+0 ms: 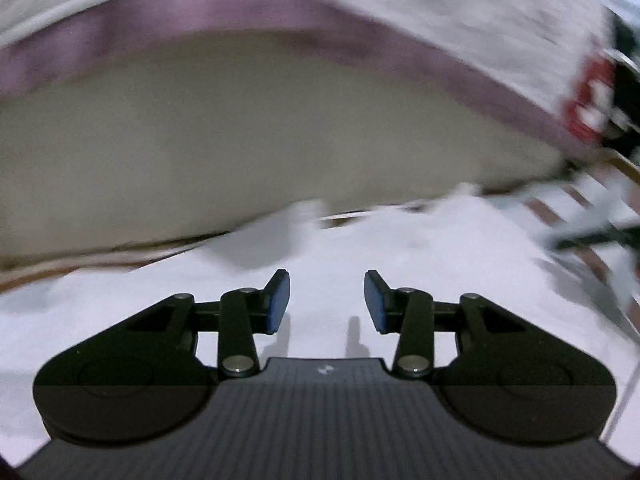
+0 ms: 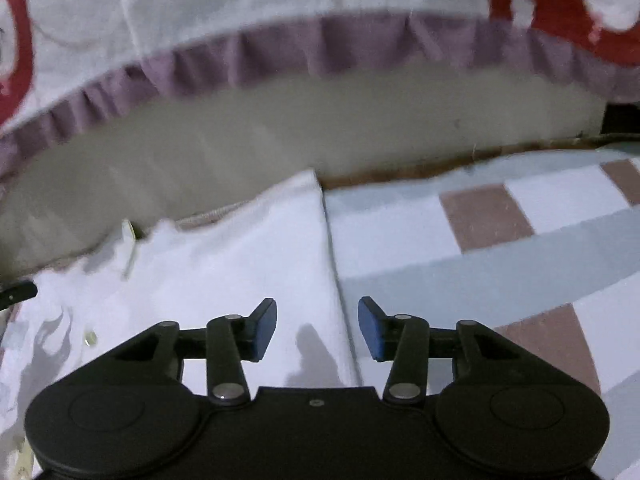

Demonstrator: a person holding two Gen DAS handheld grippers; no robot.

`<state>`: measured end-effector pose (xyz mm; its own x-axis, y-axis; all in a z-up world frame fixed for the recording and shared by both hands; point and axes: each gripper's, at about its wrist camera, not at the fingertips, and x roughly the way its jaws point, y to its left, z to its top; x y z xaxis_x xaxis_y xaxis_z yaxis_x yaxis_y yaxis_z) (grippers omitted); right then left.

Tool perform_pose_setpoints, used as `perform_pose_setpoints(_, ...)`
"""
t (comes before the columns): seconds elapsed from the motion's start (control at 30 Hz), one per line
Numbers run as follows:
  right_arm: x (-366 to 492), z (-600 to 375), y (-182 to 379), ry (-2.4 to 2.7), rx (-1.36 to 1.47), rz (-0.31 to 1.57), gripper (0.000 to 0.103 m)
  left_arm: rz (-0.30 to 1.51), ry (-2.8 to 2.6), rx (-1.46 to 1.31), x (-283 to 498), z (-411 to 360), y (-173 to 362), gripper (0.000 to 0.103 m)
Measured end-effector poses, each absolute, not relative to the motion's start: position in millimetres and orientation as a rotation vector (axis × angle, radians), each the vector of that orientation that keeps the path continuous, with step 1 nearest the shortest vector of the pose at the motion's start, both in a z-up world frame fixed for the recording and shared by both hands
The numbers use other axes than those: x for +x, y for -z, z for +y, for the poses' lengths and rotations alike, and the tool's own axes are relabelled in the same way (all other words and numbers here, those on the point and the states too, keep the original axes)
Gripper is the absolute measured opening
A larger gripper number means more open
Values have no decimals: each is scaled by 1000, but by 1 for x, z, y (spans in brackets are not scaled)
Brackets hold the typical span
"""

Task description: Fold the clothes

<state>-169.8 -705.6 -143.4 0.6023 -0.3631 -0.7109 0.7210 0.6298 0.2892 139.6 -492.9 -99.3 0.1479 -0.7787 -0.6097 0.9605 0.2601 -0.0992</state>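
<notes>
White garment (image 2: 224, 264) lies on a checked sheet (image 2: 492, 216), below a purple-frilled bedspread (image 2: 280, 52). Left gripper (image 1: 326, 302) and right gripper (image 2: 317, 328) gape wide, empty. No legible writing.

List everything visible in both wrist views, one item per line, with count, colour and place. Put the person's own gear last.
white garment: one, white, lying flat under both claws, its straight edge running past the right claw
checked sheet: one, white, grey and dusty pink squares, under the garment, showing to the right
frilled bed cover: one, white with red print and a purple ruffle, hanging across the top
beige panel: one, beige, below the ruffle, behind the garment
left claw: one, black with blue pads, open, over the white garment
right claw: one, black with blue pads, open, over the garment's edge
</notes>
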Motion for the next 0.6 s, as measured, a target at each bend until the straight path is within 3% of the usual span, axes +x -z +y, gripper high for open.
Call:
perform_pose_setpoints(0.07,-162,-712,154,679,596,647,60,617,1311,383,115,-522,106,49)
perform_pose_setpoints(0.23,-157,-722,173,648,652,631,61,668,1205,453,104,-581,141,51)
perform_pose_setpoints(0.3,-156,-723,175,630,655,628,61,766,1186,446,111,-597,152,46)
perform_pose_setpoints(0.37,-155,-724,176,612,658,625,61,857,1243,373,117,-598,157,18)
perform_pose_setpoints(0.43,-153,-725,178,593,661,621,61,837,1318,339,110,-589,153,3)
perform_pose_setpoints(0.6,-154,-729,179,564,706,590,61,744,1453,354,78,-557,141,1)
